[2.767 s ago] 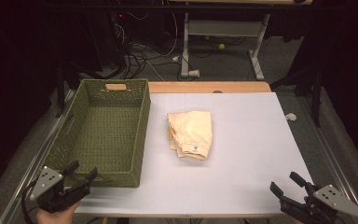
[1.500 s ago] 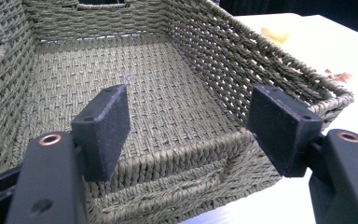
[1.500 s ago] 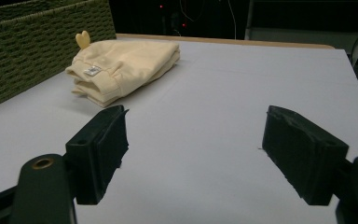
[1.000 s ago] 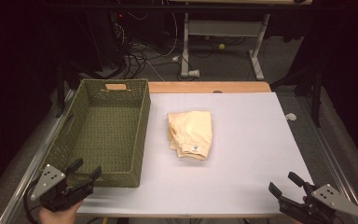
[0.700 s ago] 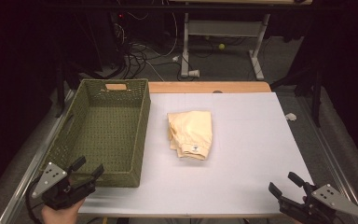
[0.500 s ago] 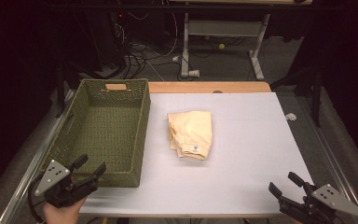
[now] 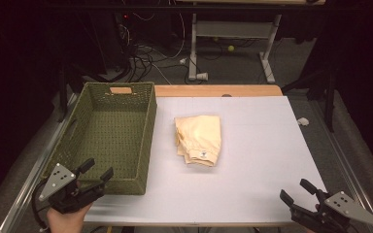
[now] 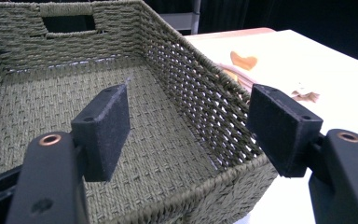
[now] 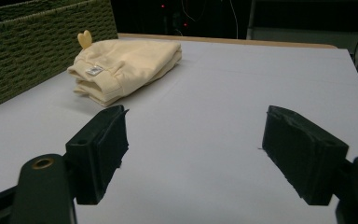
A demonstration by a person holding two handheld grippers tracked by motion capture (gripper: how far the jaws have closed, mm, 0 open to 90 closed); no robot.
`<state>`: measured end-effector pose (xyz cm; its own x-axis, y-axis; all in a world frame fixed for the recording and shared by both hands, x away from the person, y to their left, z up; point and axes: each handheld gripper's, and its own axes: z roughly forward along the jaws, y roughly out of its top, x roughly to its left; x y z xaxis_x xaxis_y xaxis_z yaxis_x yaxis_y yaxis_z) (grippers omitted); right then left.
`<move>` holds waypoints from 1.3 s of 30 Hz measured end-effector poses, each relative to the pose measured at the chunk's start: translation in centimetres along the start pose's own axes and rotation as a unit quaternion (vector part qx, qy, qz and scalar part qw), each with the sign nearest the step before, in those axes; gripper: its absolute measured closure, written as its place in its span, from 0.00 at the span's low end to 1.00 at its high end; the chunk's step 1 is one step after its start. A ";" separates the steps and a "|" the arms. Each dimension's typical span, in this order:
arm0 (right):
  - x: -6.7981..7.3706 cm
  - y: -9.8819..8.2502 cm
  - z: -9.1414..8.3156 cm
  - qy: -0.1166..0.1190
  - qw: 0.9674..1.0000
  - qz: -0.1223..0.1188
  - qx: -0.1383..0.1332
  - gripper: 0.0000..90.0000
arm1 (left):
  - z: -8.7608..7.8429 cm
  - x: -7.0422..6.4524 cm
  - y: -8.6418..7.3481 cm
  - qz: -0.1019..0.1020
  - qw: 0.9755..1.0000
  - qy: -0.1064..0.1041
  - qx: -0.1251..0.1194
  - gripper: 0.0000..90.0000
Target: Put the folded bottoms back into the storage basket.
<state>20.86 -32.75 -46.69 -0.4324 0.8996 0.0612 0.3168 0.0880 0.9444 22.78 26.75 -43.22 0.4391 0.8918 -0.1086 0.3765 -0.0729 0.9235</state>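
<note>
White table (image 7: 252, 184) carries our folded cream garment (image 7: 199, 138) mid-surface, green basket (image 7: 108, 131) along its left edge; our left gripper (image 7: 94, 175) and right gripper (image 7: 296, 191) both gape empty.

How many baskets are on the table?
1. The green woven rectangular basket sits on the left side of the white table, empty inside, beside the folded cream cloth garment. Nothing suggests another one hidden.

The left gripper (image 7: 96, 172) has crept up and rightward at the frame's lower left. It now overlaps the basket (image 7: 108, 132) (its near corner).
</note>
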 end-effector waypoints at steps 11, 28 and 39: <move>0.0 0.0 0.0 0.001 1.000 -0.002 0.000 0.25 | 1.0 -1.1 0.7 0.016 1.000 -0.015 0.001 0.32; 0.0 0.0 0.1 0.003 1.000 0.001 -0.001 0.25 | 2.9 -3.0 1.8 0.022 0.998 -0.051 0.008 0.32; 0.0 0.0 0.1 0.005 1.000 -0.001 -0.001 0.25 | 3.8 -4.2 2.4 0.028 0.997 -0.068 0.008 0.32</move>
<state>20.98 -32.70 -46.69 -0.4411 0.8953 0.0619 0.3148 0.0898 0.9449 24.92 21.14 -41.90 0.5660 0.8173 -0.1079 0.3613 -0.1283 0.9236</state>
